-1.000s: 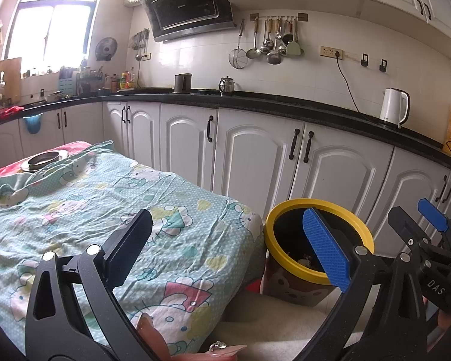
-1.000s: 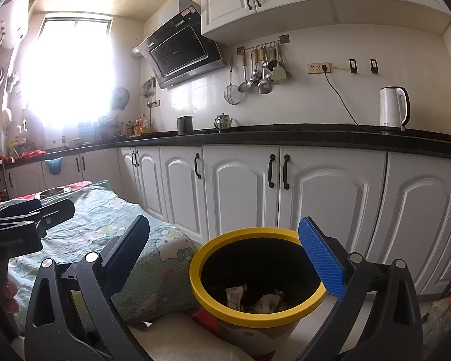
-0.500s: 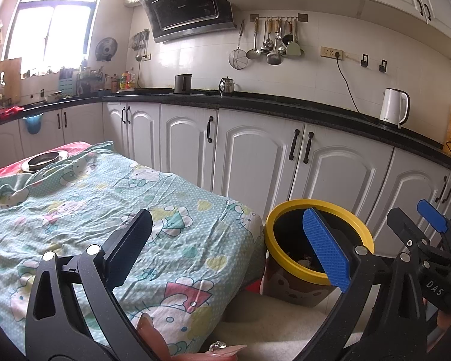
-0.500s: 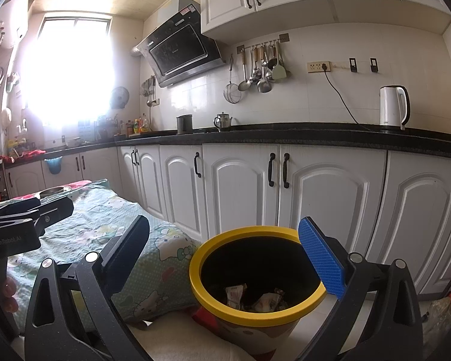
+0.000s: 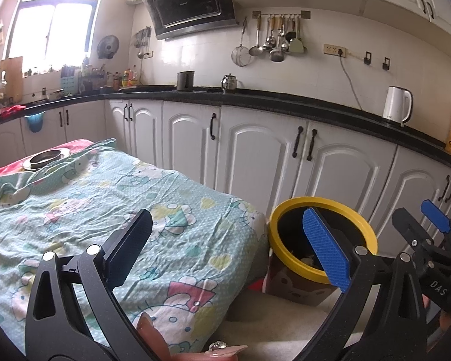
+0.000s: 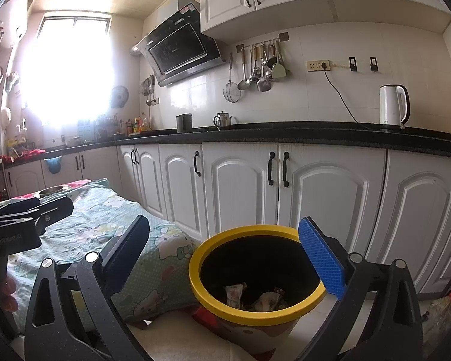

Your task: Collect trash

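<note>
Both fingers spread, empty: left gripper (image 5: 227, 248), right gripper (image 6: 225, 254) above bin (image 6: 225, 310). Risk: knocking yellow rim, tipping wrappers (image 6: 251, 296) out.

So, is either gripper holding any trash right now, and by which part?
Nothing is held. The left gripper and right gripper are both open and empty; wrappers lie inside the yellow-rimmed bin.
</note>
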{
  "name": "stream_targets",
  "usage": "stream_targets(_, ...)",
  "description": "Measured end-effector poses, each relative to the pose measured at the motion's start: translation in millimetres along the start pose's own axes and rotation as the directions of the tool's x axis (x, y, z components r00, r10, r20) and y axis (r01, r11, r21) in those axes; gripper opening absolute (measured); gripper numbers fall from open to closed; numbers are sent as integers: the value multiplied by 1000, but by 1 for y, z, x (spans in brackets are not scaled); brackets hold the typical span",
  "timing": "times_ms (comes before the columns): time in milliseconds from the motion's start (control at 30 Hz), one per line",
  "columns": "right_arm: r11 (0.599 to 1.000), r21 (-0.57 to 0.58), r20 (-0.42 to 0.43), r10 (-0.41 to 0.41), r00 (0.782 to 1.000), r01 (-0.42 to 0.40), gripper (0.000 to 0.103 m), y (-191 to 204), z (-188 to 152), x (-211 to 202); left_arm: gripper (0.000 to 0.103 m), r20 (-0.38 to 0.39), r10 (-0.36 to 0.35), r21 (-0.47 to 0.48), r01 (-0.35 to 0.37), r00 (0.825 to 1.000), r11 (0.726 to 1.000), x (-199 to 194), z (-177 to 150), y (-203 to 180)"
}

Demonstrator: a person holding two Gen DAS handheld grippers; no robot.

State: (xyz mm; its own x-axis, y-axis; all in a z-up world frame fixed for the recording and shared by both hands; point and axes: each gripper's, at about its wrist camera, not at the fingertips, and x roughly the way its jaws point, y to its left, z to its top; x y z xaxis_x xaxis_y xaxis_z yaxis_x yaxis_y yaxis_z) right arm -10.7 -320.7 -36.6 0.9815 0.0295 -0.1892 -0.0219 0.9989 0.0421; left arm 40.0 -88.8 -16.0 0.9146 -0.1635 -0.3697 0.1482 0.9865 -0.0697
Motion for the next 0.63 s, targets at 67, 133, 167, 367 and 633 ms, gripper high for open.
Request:
stream_targets(67, 1000, 1, -7, -2, 1000, 2, 97, 0, -2, 0, 92, -8, 0, 1, 0, 1000, 1000, 2, 0, 0)
stream_targets(133, 1000, 5, -17, -5, 1000, 5, 97, 0, -4, 0, 92, -13, 0, -4, 0, 1000, 1000, 3, -1, 1)
stream_targets(167, 1000, 7, -22, -8, 1000, 8, 97, -1, -5, 0, 92, -15, 0, -7, 0, 1000, 1000, 4, -1, 2)
stream_targets(367, 1000, 6, -58, -6, 998, 7, 97, 3, -6, 6, 92, -32, 7, -41, -8, 999, 999, 6, 2, 14)
stream_targets(633, 988, -48, -101, 141, 985, -146, 97, 51, 35, 49, 92, -124, 197, -240, -222, 973, 945, 6, 29, 110)
